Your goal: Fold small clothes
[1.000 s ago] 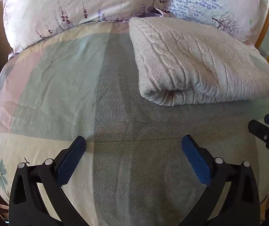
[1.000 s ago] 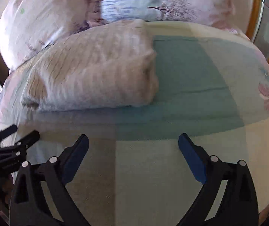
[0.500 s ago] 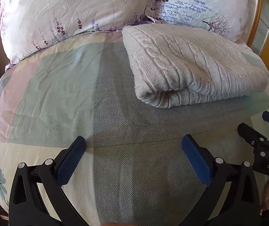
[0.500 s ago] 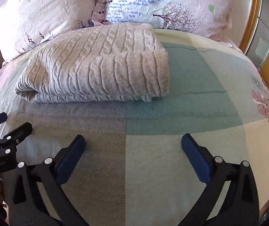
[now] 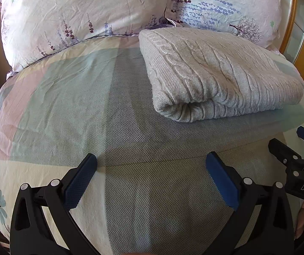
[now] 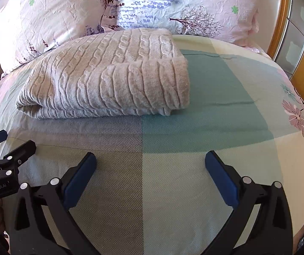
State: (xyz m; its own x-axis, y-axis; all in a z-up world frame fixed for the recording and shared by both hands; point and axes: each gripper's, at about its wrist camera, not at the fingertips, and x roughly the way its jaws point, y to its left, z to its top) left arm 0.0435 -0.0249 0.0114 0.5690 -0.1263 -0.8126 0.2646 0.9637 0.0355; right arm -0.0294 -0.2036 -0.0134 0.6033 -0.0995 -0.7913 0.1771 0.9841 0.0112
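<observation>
A beige cable-knit sweater [image 5: 220, 76] lies folded in a thick rectangle on the bed, near the pillows; it also shows in the right wrist view [image 6: 109, 74]. My left gripper [image 5: 151, 178] is open and empty, hovering over the bedspread in front of the sweater's left end. My right gripper [image 6: 151, 177] is open and empty, in front of the sweater's right end. Each gripper shows at the edge of the other's view: the right one [image 5: 296, 148] and the left one [image 6: 7, 146]. Neither touches the sweater.
The bedspread [image 5: 67, 106] has pastel checks and flower prints. Two floral pillows [image 5: 84, 14] [image 6: 183, 4] lean at the head of the bed behind the sweater. A wooden frame with glass [image 6: 296, 42] stands at the right.
Both grippers have drawn back and risen a little from the folded sweater, so it sits farther off. The sweater itself has not moved. Both grippers stay open.
</observation>
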